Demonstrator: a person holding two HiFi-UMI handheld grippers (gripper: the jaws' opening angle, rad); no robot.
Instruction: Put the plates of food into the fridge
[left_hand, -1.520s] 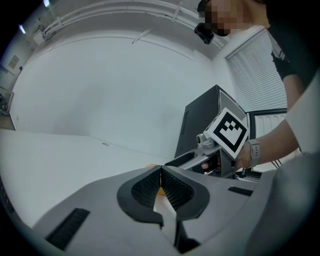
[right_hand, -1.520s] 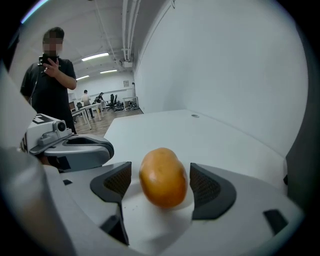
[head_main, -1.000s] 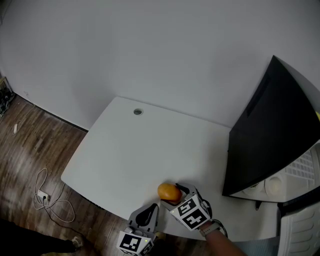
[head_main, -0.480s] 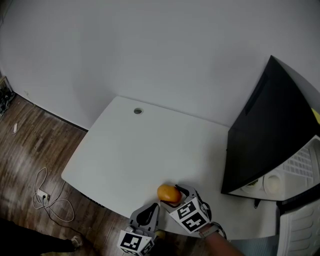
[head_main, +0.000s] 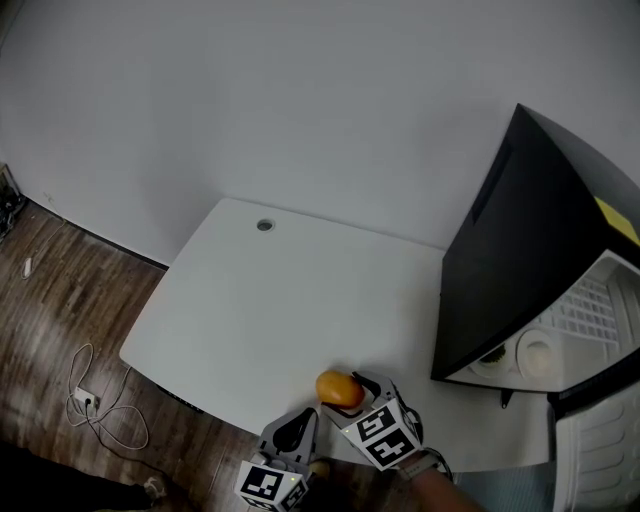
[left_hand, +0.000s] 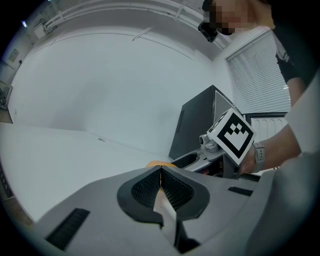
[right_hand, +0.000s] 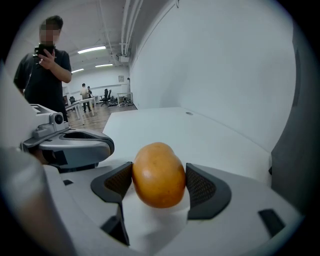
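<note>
White counter (head_main: 250, 300) against a wall (head_main: 300, 100), grommet hole (head_main: 264, 226) near the far edge; wood floor (head_main: 50, 300) at left; black fridge (head_main: 510, 260) at right, standing open, plate (head_main: 537, 352) on a shelf inside. Since a second ago: more fridge interior showing, tools barely shifted. At the near edge, right tool (head_main: 352, 388) clamped on an orange rounded food (right_hand: 158, 174); left tool (head_main: 300, 420) beside it, pinched together on nothing. Open surface towards the fridge.

An orange fruit (head_main: 338, 387) in the right claw (head_main: 346, 392) over the white table (head_main: 270, 300), open black fridge (head_main: 520, 260) to the right.
</note>
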